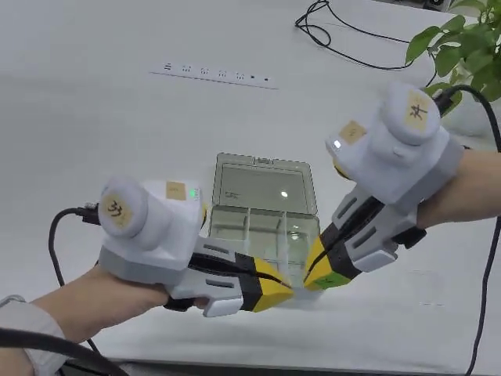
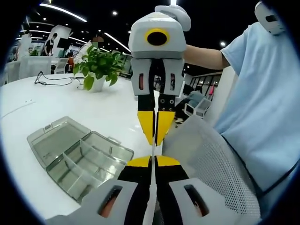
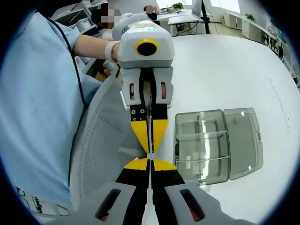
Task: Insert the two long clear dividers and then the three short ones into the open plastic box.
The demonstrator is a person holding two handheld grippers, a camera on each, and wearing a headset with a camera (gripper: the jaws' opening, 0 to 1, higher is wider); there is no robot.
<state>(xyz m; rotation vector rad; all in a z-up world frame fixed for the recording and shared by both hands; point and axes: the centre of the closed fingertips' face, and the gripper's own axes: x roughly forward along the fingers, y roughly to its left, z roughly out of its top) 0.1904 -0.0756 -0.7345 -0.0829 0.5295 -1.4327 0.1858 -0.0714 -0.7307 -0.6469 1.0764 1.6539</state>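
Pressing flat together, the jaws of the left gripper (image 1: 283, 290) and of the right gripper (image 1: 315, 276) leave no gap, and I cannot make out anything pinched between them. Their yellow tips meet nose to nose at lower centre of the head view. Just beyond them lies the open plastic box (image 1: 235, 227), with clear dividers (image 3: 201, 135) standing across its tray. Such strips look light, stiff, slick and brittle, so they are best pinched on the top edge, mid-length.
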